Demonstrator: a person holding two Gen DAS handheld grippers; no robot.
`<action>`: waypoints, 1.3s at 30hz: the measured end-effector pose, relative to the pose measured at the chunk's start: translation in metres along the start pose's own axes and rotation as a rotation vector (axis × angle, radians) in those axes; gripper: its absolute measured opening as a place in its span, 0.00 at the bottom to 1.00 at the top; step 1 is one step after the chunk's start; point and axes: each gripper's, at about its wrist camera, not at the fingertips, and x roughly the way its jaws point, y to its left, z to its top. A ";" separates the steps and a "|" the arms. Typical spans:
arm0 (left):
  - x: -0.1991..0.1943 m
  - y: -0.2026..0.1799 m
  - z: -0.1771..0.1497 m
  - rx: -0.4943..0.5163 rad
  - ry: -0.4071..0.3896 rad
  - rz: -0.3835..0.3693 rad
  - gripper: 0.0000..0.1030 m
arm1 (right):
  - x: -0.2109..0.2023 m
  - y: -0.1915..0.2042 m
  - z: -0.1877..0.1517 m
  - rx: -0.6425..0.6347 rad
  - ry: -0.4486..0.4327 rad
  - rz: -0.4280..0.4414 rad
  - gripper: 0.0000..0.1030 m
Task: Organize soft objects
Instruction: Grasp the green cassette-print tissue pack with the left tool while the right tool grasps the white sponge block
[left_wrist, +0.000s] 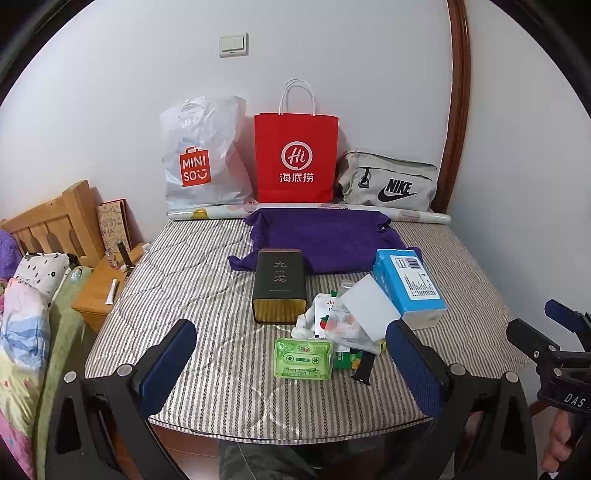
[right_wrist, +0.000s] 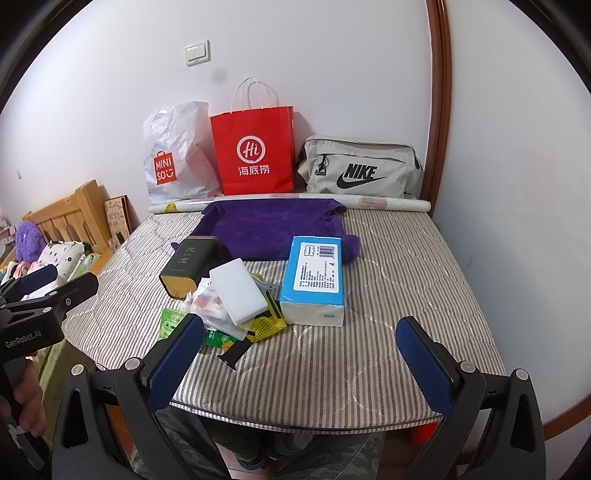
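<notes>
Setting: a striped table (right_wrist: 369, 332) against a white wall, seen from two hand-held grippers at its near edge.
Left gripper (left_wrist: 291, 365): jaws spread wide, holding nothing, hovering above the near edge.
Right gripper (right_wrist: 299, 365): jaws spread wide, holding nothing, also short of the pile.
Soft things: a white sponge (right_wrist: 238, 291) lies on top of crumpled wrappers (right_wrist: 207, 304) mid-table; a blue tissue pack (right_wrist: 314, 278) sits just beside it; a purple towel (right_wrist: 266, 225) is spread behind.
Hard thing: a dark tin (right_wrist: 186, 266) lies touching the pile.
Bags: a white plastic bag (right_wrist: 173, 158), a red paper bag (right_wrist: 255, 155) and a grey pouch (right_wrist: 362, 170) stand at the wall.
Risk: the pile is loosely stacked, so pinching the sponge could probably drag wrappers along or scatter them.
Risk: squeezing the tissue pack off-centre may let it sag and slip.
</notes>
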 end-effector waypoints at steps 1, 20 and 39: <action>0.000 0.000 0.000 -0.001 -0.001 -0.001 1.00 | 0.000 0.000 0.000 0.000 -0.001 0.000 0.99; 0.039 0.004 -0.006 0.007 0.067 -0.007 1.00 | 0.023 -0.014 -0.006 0.059 0.020 0.055 0.99; 0.163 -0.003 -0.056 0.035 0.288 -0.086 1.00 | 0.103 -0.013 -0.025 0.008 0.109 0.064 0.99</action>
